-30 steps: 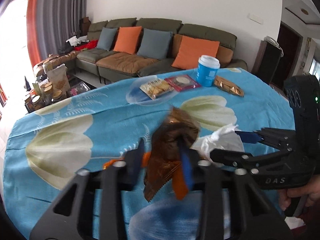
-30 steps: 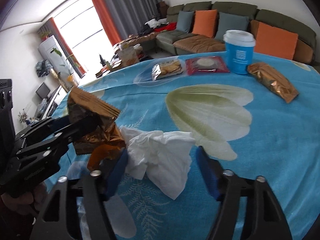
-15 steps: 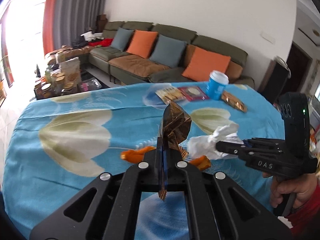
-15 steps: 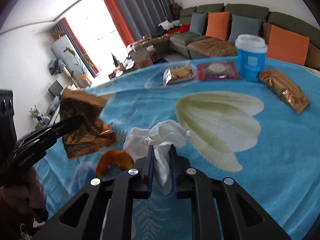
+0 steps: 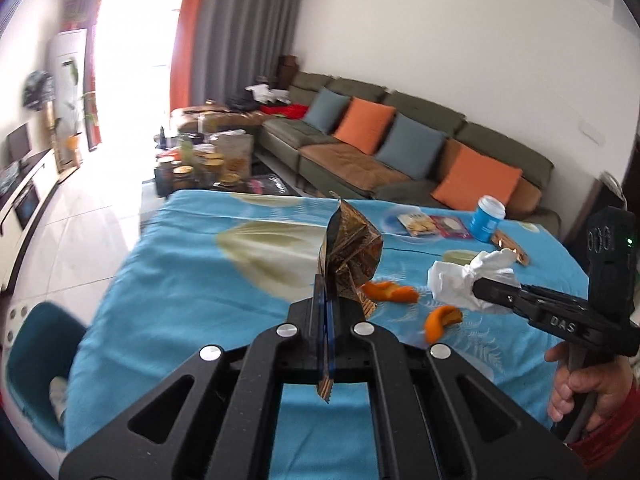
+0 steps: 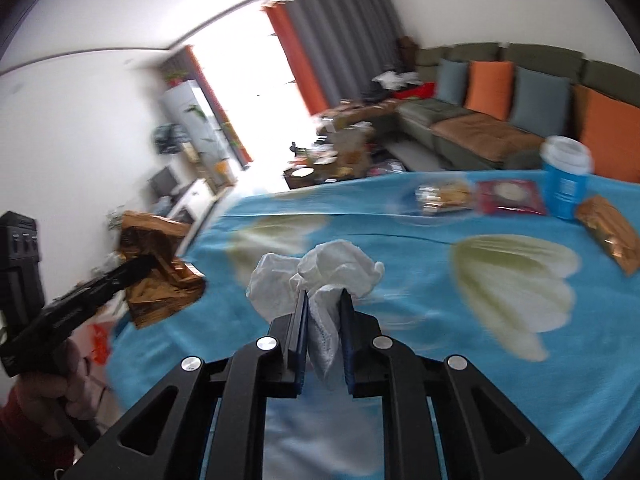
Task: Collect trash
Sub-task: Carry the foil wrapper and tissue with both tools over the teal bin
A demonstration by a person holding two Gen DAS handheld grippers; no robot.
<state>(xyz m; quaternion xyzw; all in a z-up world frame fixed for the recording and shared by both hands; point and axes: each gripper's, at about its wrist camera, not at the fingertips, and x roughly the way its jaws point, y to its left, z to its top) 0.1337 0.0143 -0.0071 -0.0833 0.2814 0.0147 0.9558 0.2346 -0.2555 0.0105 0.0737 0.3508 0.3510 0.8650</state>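
white walls | green sofa, orange cushions | bright window, grey curtains

Pretty clearly someone's living room at home. A long green sofa with orange and blue-grey cushions runs along the white wall. To the sofa's left are a cluttered coffee table and grey-and-orange curtains; in front of the sofa, a table under a blue floral cloth.

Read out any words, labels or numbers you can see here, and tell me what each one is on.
"DAS": on the side of the right gripper, seen from the left wrist.
Blue cup: its print is too blurred to read.
Snack packets beside the cup: blurred, unreadable.
Left gripper: lettering not legible.
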